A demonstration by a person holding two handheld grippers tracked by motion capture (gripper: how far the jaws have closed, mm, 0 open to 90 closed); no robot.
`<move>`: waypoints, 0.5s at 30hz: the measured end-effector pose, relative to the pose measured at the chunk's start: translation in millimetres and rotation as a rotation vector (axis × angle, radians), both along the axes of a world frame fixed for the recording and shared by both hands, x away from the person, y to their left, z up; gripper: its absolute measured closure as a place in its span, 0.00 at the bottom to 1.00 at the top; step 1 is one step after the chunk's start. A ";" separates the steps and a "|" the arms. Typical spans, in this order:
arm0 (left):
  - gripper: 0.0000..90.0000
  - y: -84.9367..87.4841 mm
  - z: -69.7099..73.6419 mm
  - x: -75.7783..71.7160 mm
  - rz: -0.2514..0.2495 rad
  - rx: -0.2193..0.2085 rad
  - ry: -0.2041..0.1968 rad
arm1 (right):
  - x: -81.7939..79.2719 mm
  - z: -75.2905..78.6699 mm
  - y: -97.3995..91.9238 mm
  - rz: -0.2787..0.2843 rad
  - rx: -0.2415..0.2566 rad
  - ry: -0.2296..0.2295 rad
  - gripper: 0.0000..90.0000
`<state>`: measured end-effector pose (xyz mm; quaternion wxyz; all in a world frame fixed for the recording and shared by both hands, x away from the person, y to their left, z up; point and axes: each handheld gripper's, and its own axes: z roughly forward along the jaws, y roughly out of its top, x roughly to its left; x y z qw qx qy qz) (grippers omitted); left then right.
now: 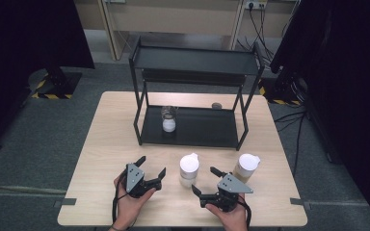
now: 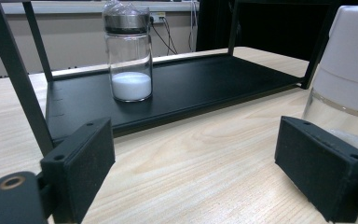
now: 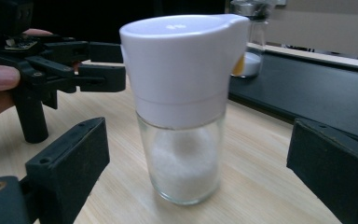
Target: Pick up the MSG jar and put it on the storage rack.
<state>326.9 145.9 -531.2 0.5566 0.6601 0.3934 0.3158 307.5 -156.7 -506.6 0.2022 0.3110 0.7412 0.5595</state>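
Note:
Two glass shakers with white lids stand at the table's front: one (image 1: 189, 168) holds white grains, the other (image 1: 247, 166), to its right, holds something tan. My right gripper (image 1: 204, 179) is open near the white-grain shaker (image 3: 182, 107), which stands between its spread jaws without touching them. My left gripper (image 1: 151, 165) is open just left of that shaker (image 2: 349, 70), with nothing between its jaws. A glass jar (image 1: 168, 120) with a metal lid and white powder stands on the lower shelf of the black rack (image 1: 192, 134). In the left gripper view the jar (image 2: 129, 53) is straight ahead.
The black two-tier rack's top shelf (image 1: 197, 60) is bare. A small round object (image 1: 217, 105) lies on the table at the rack's back right. The rack's front posts (image 2: 21, 79) stand close to the jar. In the right gripper view the left gripper (image 3: 65, 60) is at upper left.

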 end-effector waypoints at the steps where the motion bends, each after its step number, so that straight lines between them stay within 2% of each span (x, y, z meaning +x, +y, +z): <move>1: 0.13 0.0 0.0 0.0 0.000 0.000 0.000 | 0.8 0.7 2.6 0.009 -0.007 -0.005 0.07; 7: 0.13 0.5 -0.1 0.0 -0.001 -0.002 0.000 | 10.7 1.7 17.5 0.029 -0.037 -0.018 0.12; 15: 0.13 0.4 -0.1 -0.1 -0.003 -0.001 -0.001 | 22.2 -5.0 26.6 0.034 -0.056 -0.005 0.18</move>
